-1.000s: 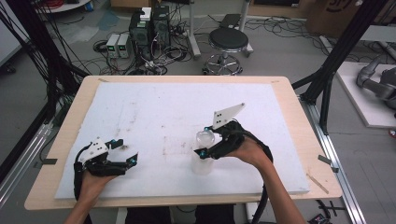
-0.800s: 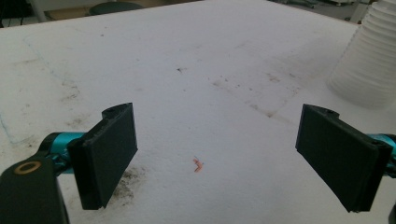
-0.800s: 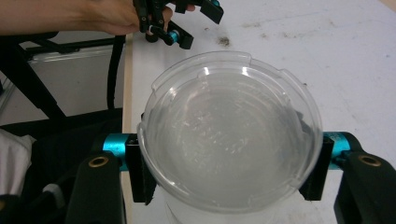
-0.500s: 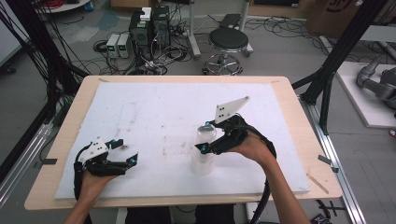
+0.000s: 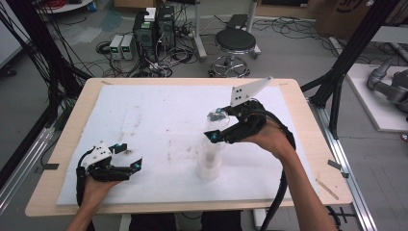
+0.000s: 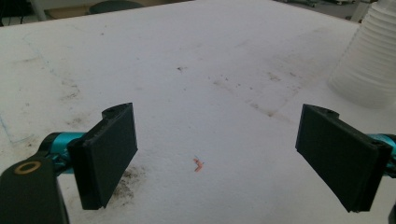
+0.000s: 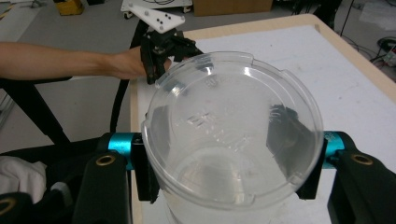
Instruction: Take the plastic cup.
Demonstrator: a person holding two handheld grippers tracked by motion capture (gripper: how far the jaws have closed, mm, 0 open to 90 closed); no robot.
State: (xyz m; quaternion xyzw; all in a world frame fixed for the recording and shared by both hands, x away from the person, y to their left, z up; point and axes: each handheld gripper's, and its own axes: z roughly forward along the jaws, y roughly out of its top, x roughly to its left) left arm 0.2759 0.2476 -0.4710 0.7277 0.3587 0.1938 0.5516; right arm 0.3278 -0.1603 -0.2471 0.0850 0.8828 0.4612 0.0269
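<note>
A clear plastic cup hangs over a stack of clear cups standing on the white sheet. My right gripper is shut on the cup's sides, and its jaws have just been closing with the cup between them. In the right gripper view the cup sits between both pads of my right gripper, its open mouth toward the camera. Whether its base still sits in the stack I cannot tell. My left gripper rests open at the front left. My left gripper has nothing between its jaws, and the stack stands at the far right.
The wooden table edge runs close to the right of the lifted hand. A small red speck lies on the stained sheet between the left jaws. Beyond the table's far edge are a stool and computer boxes.
The right gripper has risen with the clear cup, drawing it up from the stack. The left hand and its gripper have stayed where they were.
</note>
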